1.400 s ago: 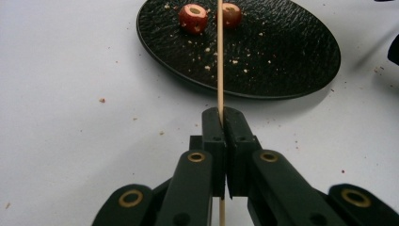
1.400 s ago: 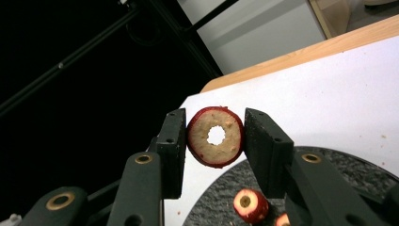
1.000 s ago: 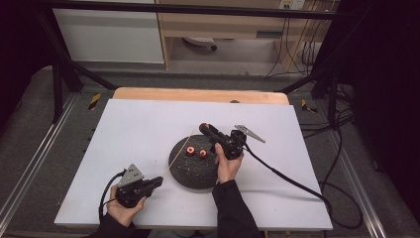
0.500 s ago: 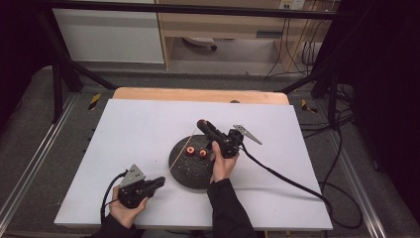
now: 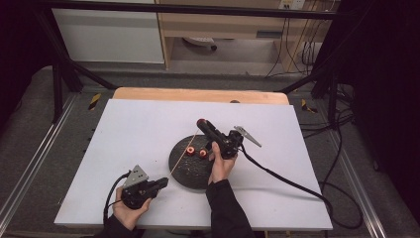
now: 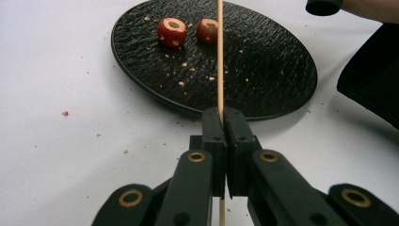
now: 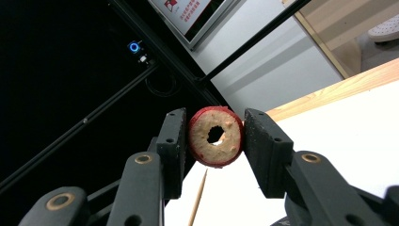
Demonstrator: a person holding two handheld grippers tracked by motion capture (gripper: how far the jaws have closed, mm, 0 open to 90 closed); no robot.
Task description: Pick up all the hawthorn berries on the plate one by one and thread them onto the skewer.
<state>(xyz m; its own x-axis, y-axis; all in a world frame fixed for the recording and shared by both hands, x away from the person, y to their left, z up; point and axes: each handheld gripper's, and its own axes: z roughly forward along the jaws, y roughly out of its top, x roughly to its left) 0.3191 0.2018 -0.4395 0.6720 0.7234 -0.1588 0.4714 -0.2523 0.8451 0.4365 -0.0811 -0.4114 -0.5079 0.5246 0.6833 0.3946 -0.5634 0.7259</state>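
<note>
- Left hand-held gripper (image 5: 162, 182) near the front edge of the white surface (image 5: 138, 129), jaws pressed together on a thin wooden skewer (image 6: 219, 52)
- Skewer running from those jaws up and away over the near rim of the black plate (image 6: 263, 70), tip reaching past the two fruit pieces in the left gripper view
- Two red cored fruit pieces (image 6: 172, 31) lying side by side on the far part of the plate, crumbs scattered around them and on the surface
- Right hand-held gripper (image 5: 202, 123) raised above the far side of the plate, pointing away from the person
- Jaws of the right one pinching a red cored fruit slice (image 7: 216, 135) by its skin on both sides, pale cut face and centre hole turned toward the camera
- Skewer tip visible below the slice in the right gripper view, apart from it
</note>
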